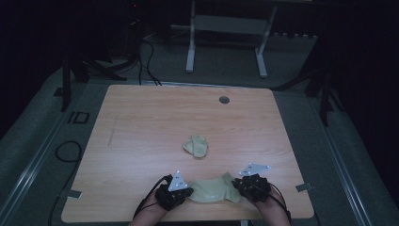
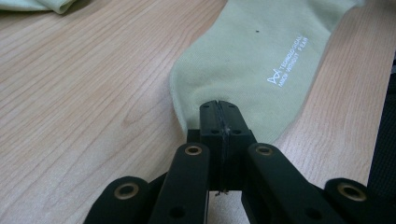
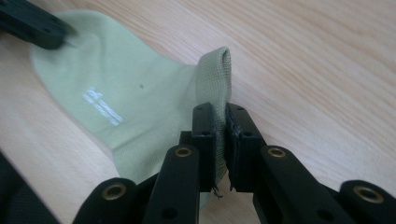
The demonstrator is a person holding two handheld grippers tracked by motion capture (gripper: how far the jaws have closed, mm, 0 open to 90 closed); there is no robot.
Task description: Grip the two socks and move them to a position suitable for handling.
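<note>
While each hand-held gripper clamps one end of the pale green sock (image 1: 214, 189), left hand-held gripper (image 2: 218, 108) on the toe and right hand-held gripper (image 3: 219, 122) on the ribbed cuff, it lies stretched flat, probably for folding. Beyond the sock lies a bunched second sock (image 1: 196, 146); the worktop (image 1: 141, 117) edge runs just behind the sock, with bare wood either side.

Pale green sock (image 1: 214, 189) lying flat at the table's near edge, white lettering facing up, one end pinched at each side, cuff rib standing upright. Second pale green sock (image 1: 196, 146) sitting crumpled mid-table, well apart.
</note>
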